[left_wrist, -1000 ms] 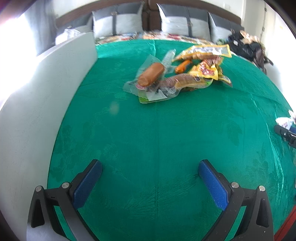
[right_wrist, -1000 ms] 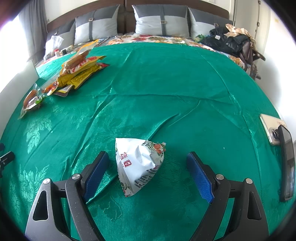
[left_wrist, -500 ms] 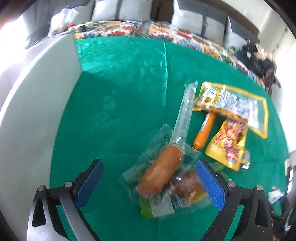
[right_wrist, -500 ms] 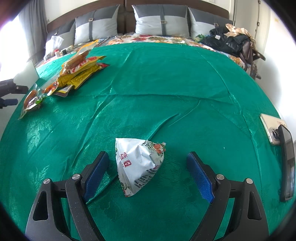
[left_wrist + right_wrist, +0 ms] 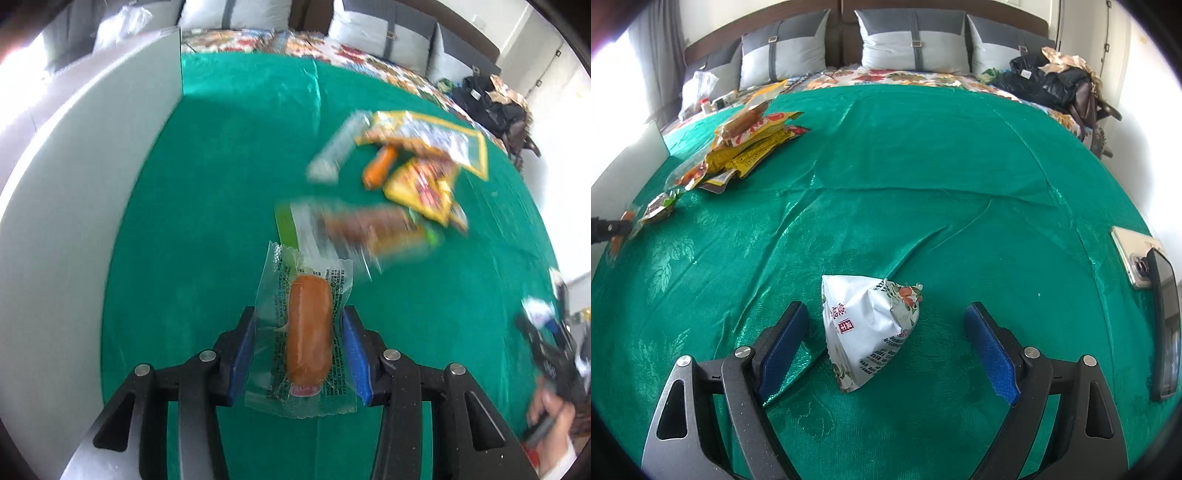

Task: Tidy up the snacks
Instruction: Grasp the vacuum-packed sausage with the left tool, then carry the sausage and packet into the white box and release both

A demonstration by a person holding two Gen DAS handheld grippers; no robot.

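Observation:
An orange sausage in a clear wrapper (image 5: 309,328) lies lengthwise between the blue pads of my left gripper (image 5: 300,325). Its jaws are closing, and the pads press the wrapper's sides while it hangs above the green bedspread (image 5: 207,206). The snack pile (image 5: 417,173) of yellow packets, a second sausage and clear wrappers lies blurred beyond it, to the right. In the right wrist view a white printed snack bag (image 5: 868,328) rests on the spread between the fingers of my right gripper (image 5: 886,314). That gripper is open, and its pads stand clear of the bag.
A white panel (image 5: 74,221) walls the spread's left side. A phone (image 5: 1134,254) and a dark device (image 5: 1163,325) lie at the right edge. Grey pillows (image 5: 912,40) and dark bags (image 5: 1049,85) sit at the head. A person's hand (image 5: 550,417) shows at lower right.
My left gripper reached the pile, narrowed around the wrapped sausage and pulled it away from the other snacks. The right gripper and the white bag have not moved.

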